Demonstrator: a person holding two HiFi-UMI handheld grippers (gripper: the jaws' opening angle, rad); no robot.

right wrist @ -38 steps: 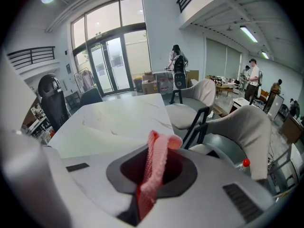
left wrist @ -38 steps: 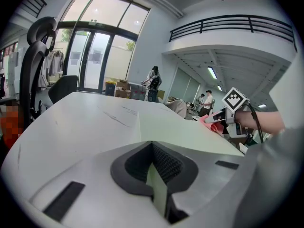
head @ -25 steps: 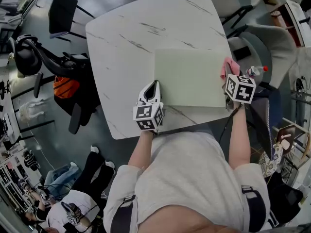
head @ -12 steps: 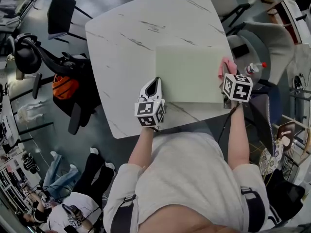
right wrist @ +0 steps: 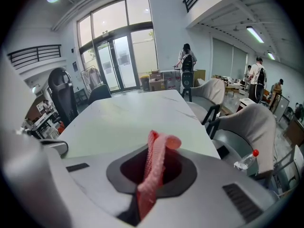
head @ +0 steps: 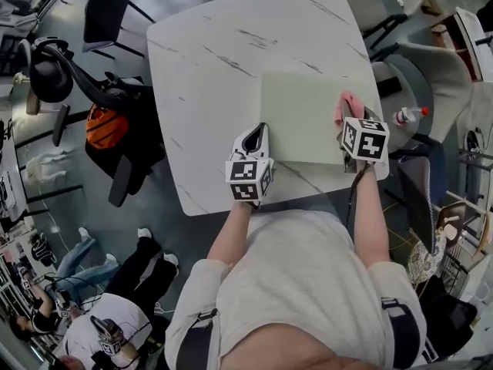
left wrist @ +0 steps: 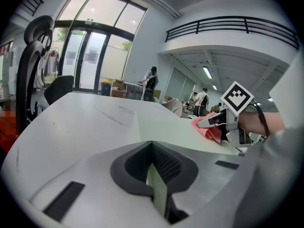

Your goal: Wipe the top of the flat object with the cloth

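Marble-look white bench (head: pixel 208 75) takes up most of the upper middle of the head view, with dark office chairs (head: pixel 104 14) parked at the upper left. A pale green flat object (head: pixel 304 114) is laid flat on it, right of centre in the frame. Its near left corner is gripped by the left gripper (head: pixel 260 132). In the left gripper view the thin green sheet is seen edge-on, clamped tight between the jaws. A pink cloth (head: pixel 348 105) is clenched in the right gripper (head: pixel 343 126) and is sat at the right edge of the flat object, about halfway up that edge. In the right gripper view the cloth is seen poking up out of the closed jaws and flopping over at the top. A clear bottle (head: pixel 407 115) with a red cap can be spotted just past the bench, at the right of the frame.
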